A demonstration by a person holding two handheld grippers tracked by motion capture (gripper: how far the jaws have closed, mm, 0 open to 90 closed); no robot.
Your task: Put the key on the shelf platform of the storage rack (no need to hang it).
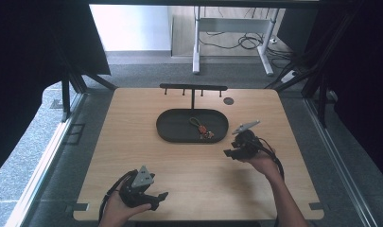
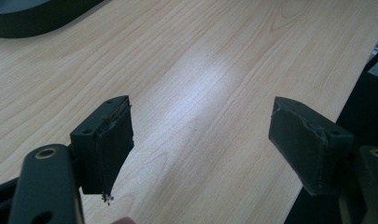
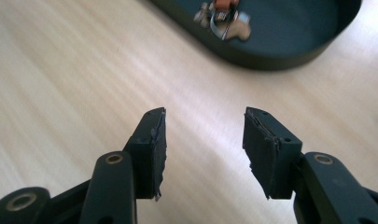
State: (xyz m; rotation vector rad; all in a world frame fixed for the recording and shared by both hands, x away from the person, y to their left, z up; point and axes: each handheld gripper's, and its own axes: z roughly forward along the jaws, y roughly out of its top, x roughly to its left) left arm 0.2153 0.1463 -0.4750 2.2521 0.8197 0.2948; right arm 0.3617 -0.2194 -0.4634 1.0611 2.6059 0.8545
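Note:
A black oval tray (image 1: 172, 124) lies at the middle of the wooden table, with a key ring with keys and a small red tag (image 1: 202, 129) in its right half. My right gripper (image 1: 227, 154) hovers just right of the tray's near end, open and empty, pointing left. In the right gripper view the keys (image 3: 222, 18) lie in the tray (image 3: 289, 51) ahead, beyond the open gripper (image 3: 204, 135). My left gripper (image 1: 161, 196) rests near the table's front edge, open, with nothing between its jaws (image 2: 200, 140).
A black T-shaped hook rack (image 1: 193, 88) stands behind the tray. A small dark round disc (image 1: 228, 100) sits on the table at the back right. The tray's corner (image 2: 32, 18) shows at the top left of the left gripper view. Bare wood lies between both grippers.

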